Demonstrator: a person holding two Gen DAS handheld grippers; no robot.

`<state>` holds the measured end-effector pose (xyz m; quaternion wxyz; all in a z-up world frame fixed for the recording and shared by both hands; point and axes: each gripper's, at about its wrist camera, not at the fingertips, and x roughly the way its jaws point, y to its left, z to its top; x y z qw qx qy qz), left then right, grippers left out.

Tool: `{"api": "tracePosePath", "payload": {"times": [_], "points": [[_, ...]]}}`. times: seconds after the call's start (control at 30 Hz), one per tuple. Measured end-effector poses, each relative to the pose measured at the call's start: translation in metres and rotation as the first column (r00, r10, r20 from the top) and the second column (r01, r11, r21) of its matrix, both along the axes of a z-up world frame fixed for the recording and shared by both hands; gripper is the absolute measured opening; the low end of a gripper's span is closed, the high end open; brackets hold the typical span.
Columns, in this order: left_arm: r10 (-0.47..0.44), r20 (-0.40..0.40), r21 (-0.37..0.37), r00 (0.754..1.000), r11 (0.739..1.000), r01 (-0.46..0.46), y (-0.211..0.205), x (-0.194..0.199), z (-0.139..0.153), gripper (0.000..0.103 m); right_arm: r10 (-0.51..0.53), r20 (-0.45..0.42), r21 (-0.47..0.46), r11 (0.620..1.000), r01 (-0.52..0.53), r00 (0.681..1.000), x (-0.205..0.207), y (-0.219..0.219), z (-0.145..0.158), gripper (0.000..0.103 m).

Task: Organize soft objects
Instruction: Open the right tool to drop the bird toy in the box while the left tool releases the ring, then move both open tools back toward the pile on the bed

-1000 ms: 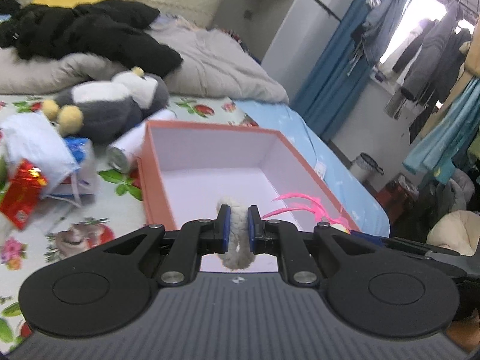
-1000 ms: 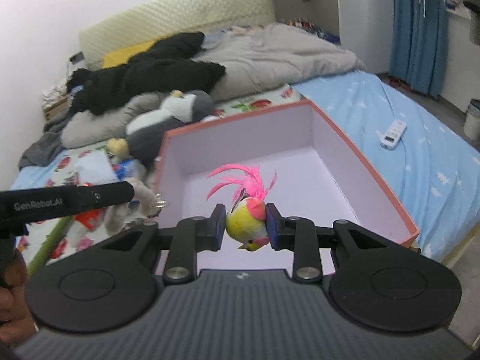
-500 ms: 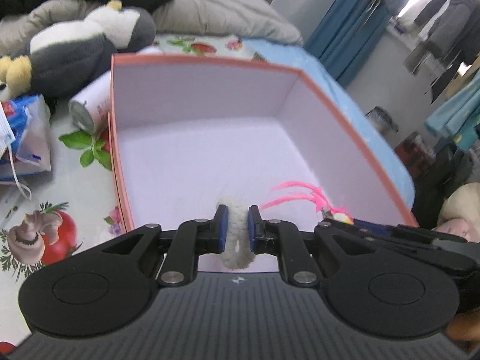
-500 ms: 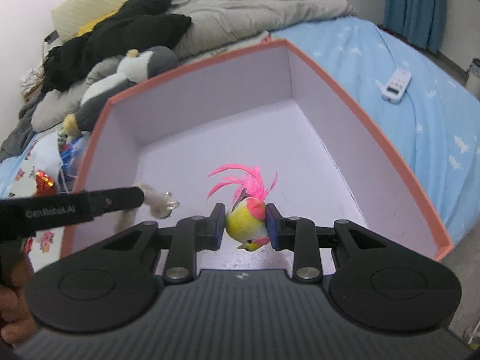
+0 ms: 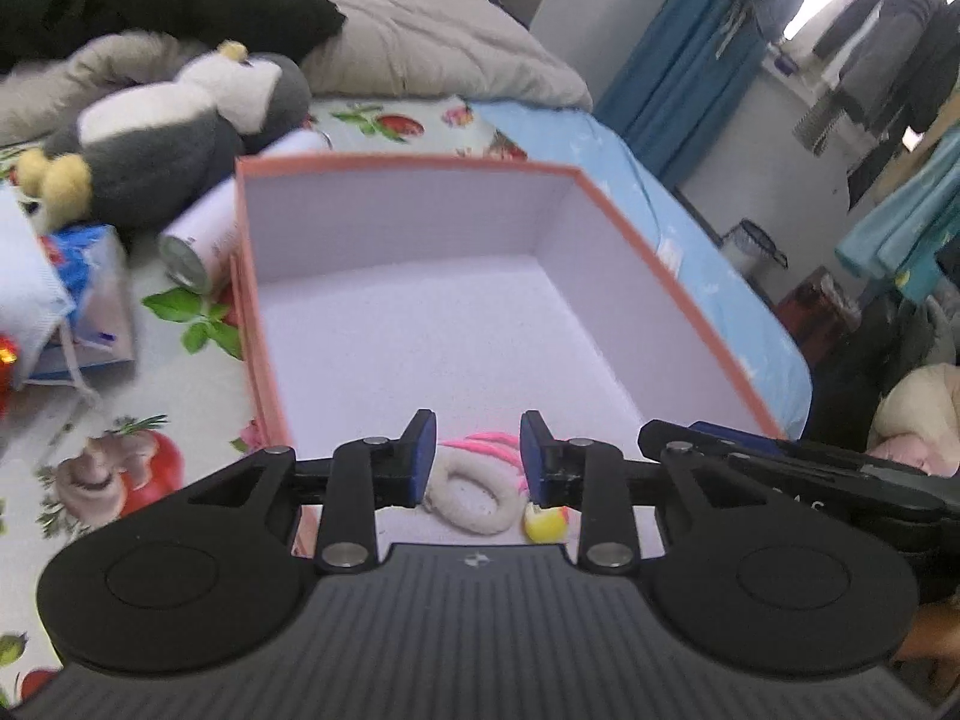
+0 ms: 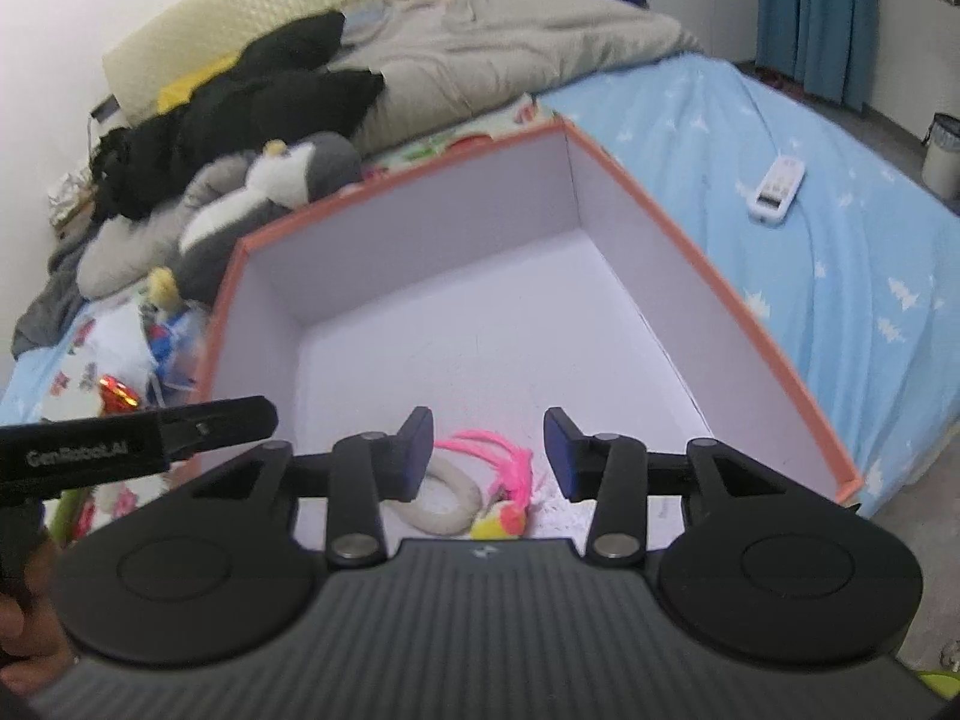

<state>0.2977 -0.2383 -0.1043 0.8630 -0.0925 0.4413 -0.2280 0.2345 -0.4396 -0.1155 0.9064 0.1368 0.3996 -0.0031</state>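
The left gripper (image 5: 474, 450) hangs over the near end of the box (image 5: 672, 282), its blue-padded fingers (image 5: 420, 456) spread wide with nothing between them. Below the gap, on the pale box floor, lies the white fuzzy ring (image 5: 471, 495), flat and free of both pads. At 4 o'clock from the ring, touching or just beside it, sits the yellow bird toy (image 5: 543, 525), its pink feathers fanning toward 12 o'clock behind the ring.

The right gripper (image 6: 489, 456) is likewise spread apart and holds nothing, also over the near end of the box (image 6: 720, 276). In its view the white fuzzy ring (image 6: 447, 501) rests on the floor under the left pad, and the yellow bird toy (image 6: 501, 522) lies at the ring's 3 o'clock, pink plume pointing up toward 12. The left gripper's black arm enters this view at 9 o'clock, beside the box's left wall.

Outward from the box, at 10 o'clock in the left view, a white can (image 5: 201, 240) lies on its side against the box's outer wall, with the plush penguin (image 5: 162, 144) just beyond it on the printed sheet. Farther toward 12 o'clock sit a grey quilt (image 5: 432, 42) and black clothing (image 5: 162, 0). In the right view a white remote (image 6: 778, 187) lies on the blue bedsheet at 2 o'clock, well apart from the box.
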Motion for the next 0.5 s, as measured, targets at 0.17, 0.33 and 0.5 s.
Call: {"api": "tracePosePath", "payload": {"times": [0.17, 0.33, 0.5], "points": [[0.003, 0.027, -0.026, 1.000, 1.000, -0.003, 0.020, -0.031, 0.038, 0.036, 0.042, 0.057, -0.011, 0.999, -0.041, 0.998, -0.018, 0.018, 0.031, 0.044], [0.001, 0.042, -0.063, 0.999, 0.998, 0.001, 0.042, -0.071, 0.077, 0.040, 0.112, 0.114, -0.025, 0.994, -0.110, 0.987, -0.041, 0.045, 0.064, 0.044], [-0.024, 0.100, 0.018, 0.995, 1.000, 0.022, 0.064, -0.111, 0.119, 0.040, 0.172, 0.140, -0.039, 0.985, -0.168, 0.975, -0.058, 0.070, 0.086, 0.044]]}}
